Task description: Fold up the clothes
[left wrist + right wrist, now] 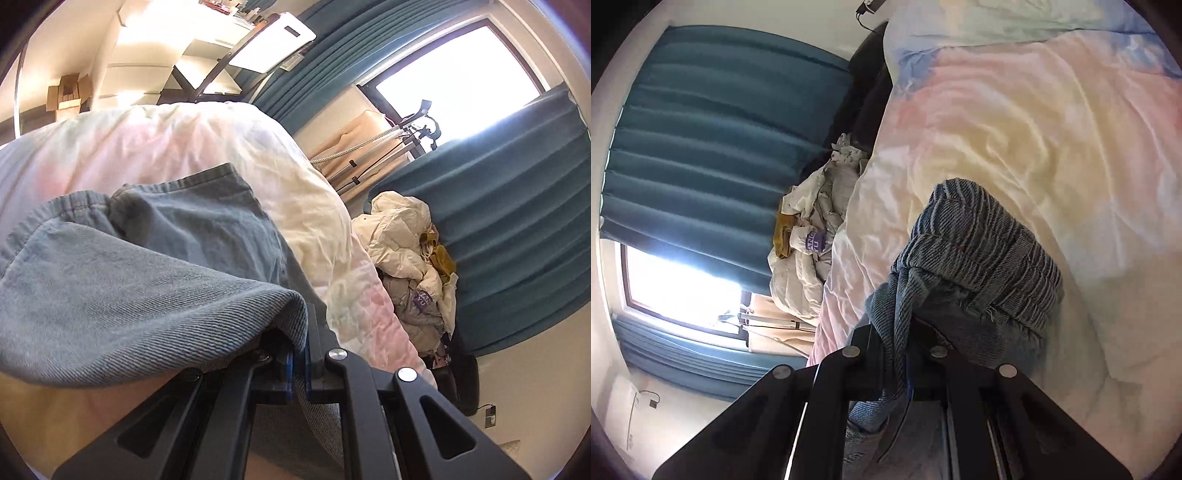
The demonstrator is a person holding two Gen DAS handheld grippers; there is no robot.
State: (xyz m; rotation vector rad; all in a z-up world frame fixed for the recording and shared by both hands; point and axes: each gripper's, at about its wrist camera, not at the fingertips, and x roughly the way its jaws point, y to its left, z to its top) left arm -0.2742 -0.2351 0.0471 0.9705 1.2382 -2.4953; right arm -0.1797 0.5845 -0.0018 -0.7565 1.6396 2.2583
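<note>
A light-blue denim garment (pixel 147 266) with an elastic waistband fills the lower left of the left wrist view, draped over a pastel quilt (pixel 207 147). My left gripper (pixel 300 363) is shut on a fold of this denim, and the cloth hangs over its blue pads. In the right wrist view the denim garment (pixel 979 258) bunches up in a ribbed, hemmed roll above the fingers. My right gripper (pixel 905 373) is shut on a hanging strip of it. The quilt (pixel 1015 140) lies beneath.
A heap of pale clothes (pixel 410 258) lies beside the bed, seen also as the heap (pixel 812 236) in the right wrist view. Teal curtains (pixel 517 229) and a bright window (pixel 461 62) stand behind. A tripod stand (pixel 399 147) leans near the window.
</note>
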